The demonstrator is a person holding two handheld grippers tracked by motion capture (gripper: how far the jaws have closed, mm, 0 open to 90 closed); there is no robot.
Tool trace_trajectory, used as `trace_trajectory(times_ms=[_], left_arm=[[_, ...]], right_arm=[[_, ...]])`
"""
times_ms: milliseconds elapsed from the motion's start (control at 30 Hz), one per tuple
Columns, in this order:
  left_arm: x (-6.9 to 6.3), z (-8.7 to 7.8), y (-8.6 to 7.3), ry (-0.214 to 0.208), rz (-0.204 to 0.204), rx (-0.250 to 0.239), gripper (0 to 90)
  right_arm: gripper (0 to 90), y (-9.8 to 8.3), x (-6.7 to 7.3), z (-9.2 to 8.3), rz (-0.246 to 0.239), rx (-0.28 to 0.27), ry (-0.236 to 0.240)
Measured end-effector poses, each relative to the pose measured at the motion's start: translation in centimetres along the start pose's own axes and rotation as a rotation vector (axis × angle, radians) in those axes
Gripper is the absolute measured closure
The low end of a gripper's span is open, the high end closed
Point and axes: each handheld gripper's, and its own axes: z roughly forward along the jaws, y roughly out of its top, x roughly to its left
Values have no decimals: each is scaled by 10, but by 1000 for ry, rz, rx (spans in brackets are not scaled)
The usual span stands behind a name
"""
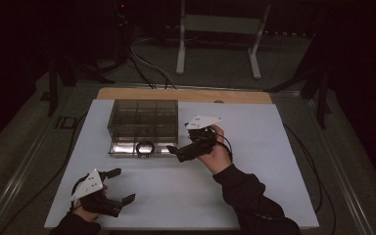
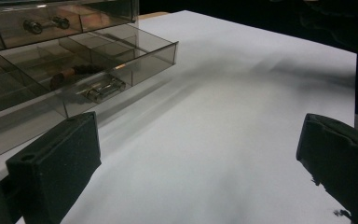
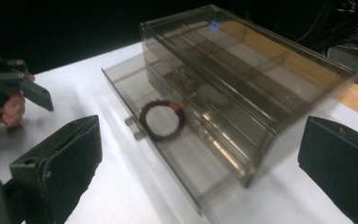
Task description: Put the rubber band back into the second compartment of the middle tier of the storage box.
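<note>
A smoky clear drawer cabinet stands at the back left of the white mat. Its bottom drawer is pulled out, and a dark beaded bracelet lies in it. In the right gripper view the bracelet rests near the front wall of the drawer. My right gripper sits just right of the drawer front. Its jaws are open and empty. My left gripper is open near the mat's front left corner, with nothing between its jaws.
In the left gripper view, the open drawer holds a small metal piece and a brown item. The white mat lies on a wooden board. Cables and a white stand are on the floor behind.
</note>
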Motion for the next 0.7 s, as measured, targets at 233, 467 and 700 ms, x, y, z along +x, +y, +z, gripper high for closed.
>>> trace_trajectory(times_ms=[233, 467, 700], left_arm=[[1, 0, 0, 0, -2, 1, 4], [0, 0, 0, 1, -2, -2, 3], [0, 1, 0, -1, 3, 5, 3]], right_arm=[[0, -19, -11, -23, 18, -15, -22], [0, -45, -21, -43, 42, -17, -54], [0, -74, -33, -66, 103, -29, -85]])
